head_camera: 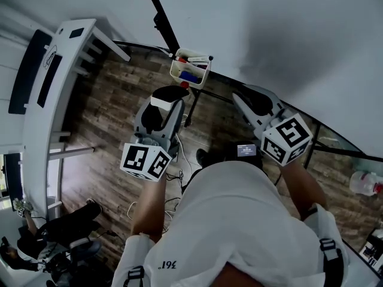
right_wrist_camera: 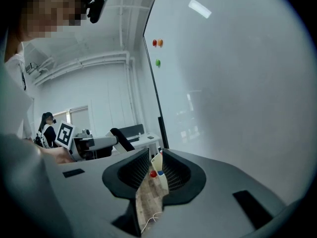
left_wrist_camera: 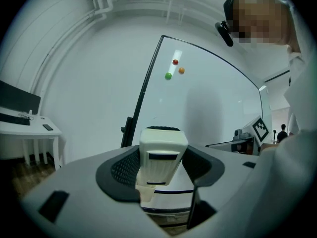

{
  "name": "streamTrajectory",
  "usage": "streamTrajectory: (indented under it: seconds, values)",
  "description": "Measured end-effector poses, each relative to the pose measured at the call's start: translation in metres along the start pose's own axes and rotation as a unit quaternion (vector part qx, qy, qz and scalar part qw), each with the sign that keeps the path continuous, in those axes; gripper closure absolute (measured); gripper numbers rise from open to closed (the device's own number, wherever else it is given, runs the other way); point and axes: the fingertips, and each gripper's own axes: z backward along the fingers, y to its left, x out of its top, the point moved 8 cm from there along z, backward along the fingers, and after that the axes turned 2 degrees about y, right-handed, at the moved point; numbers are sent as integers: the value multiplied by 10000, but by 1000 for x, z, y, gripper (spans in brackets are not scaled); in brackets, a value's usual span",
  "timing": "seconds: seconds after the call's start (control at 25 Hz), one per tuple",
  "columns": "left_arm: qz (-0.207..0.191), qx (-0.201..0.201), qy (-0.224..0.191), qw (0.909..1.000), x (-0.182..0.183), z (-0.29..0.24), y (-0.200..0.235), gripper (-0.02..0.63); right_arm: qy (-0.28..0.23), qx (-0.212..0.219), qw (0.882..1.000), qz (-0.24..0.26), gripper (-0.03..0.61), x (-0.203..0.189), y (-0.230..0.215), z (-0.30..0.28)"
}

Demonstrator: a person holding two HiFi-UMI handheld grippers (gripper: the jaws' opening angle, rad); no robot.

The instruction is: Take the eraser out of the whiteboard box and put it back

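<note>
Head view: the left gripper (head_camera: 163, 107) is raised just below the whiteboard box (head_camera: 190, 70), which hangs on the lower edge of the whiteboard (head_camera: 287, 34). The eraser (head_camera: 170, 92) is pinched between its jaws, outside the box and close beneath it. I see red and blue items inside the box but cannot tell what they are. The right gripper (head_camera: 248, 94) is held further right, beside the board edge and well apart from the box. Wooden floor (head_camera: 119, 100) lies below, and a white tabletop (head_camera: 54, 82) stands at far left.

Left gripper view: the left gripper (left_wrist_camera: 158, 168) is clamped on the eraser (left_wrist_camera: 162, 150); both ribbed pads press on its pale body, and its dark top points away from the camera. The white box (left_wrist_camera: 171, 197) with a dark stripe shows just under the jaws. Red (left_wrist_camera: 175, 62), orange (left_wrist_camera: 181, 70) and green (left_wrist_camera: 168, 76) magnets sit on the whiteboard (left_wrist_camera: 213, 98) above.

Right gripper view: the right gripper (right_wrist_camera: 153, 176) has its jaws spread with a narrow gap and nothing between them. Through the gap I see the box (right_wrist_camera: 157, 161) farther off and the floor (right_wrist_camera: 146, 202). The left gripper (right_wrist_camera: 101, 143) shows at left. The whiteboard (right_wrist_camera: 237, 83) fills the right side.
</note>
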Motion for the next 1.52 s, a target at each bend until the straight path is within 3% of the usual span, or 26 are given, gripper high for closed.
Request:
streamTrajectory:
  seconds: [0.56, 1.24, 1.52]
  values:
    - [333, -71, -100, 9994, -17, 26, -4, 342, 87, -127, 9996, -251, 480, -16, -3, 15]
    - [570, -30, 203, 9982, -47, 43, -9, 342, 364, -143, 9981, -473, 480, -39, 2, 14]
    - [477, -118, 415, 9979, -60, 47, -15, 342, 495, -141, 9970, -580, 480, -52, 5, 13]
